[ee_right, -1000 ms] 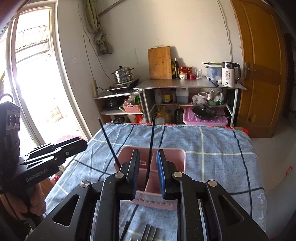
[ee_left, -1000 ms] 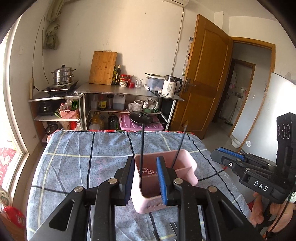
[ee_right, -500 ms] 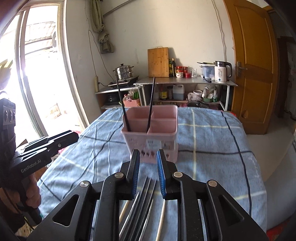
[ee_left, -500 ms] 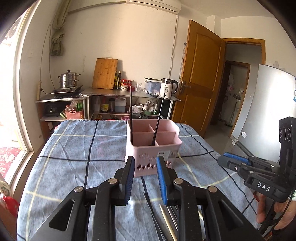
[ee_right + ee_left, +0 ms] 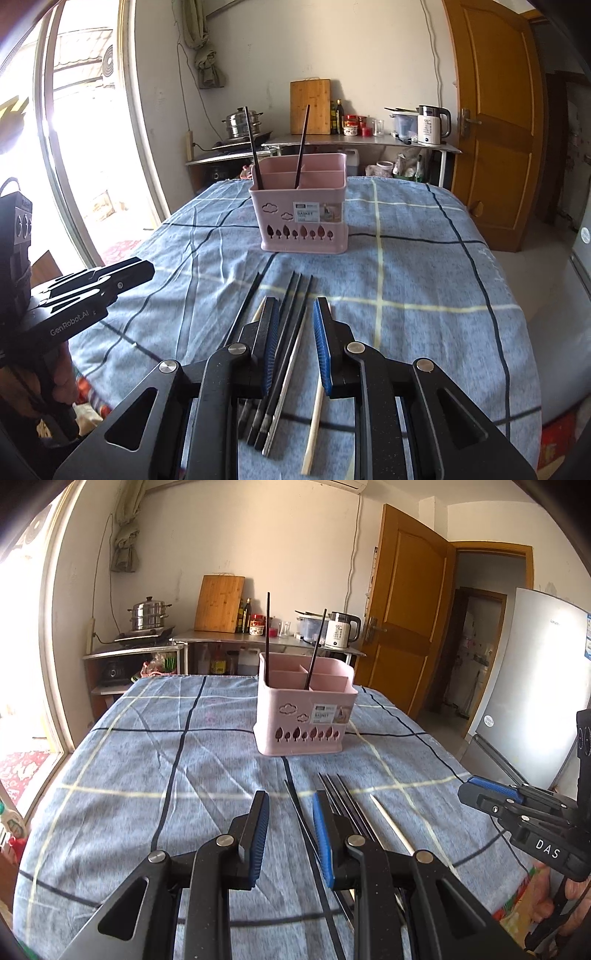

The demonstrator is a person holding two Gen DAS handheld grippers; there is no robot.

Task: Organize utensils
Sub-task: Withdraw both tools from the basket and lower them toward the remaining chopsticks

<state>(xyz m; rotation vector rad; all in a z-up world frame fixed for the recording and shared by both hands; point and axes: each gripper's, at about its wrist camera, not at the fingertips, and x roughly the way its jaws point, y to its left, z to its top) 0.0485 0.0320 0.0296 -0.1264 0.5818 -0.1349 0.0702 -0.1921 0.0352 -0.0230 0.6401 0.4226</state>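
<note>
A blue checked cloth (image 5: pixel 155 760) covers the table; beyond it a steel shelf (image 5: pixel 365 142), door (image 5: pixel 495 122), fridge (image 5: pixel 535 686). Both grippers' fingers spread, empty: left (image 5: pixel 290 805), right (image 5: pixel 295 314).

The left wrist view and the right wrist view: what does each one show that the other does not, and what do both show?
Only the left wrist view shows the refrigerator and the open doorway. Only the right wrist view shows the bright window. Both show the pink utensil basket holding two black chopsticks, more chopsticks lying loose on the checked cloth, the cutting board and the kettle. The left gripper and right gripper are open and empty.
</note>
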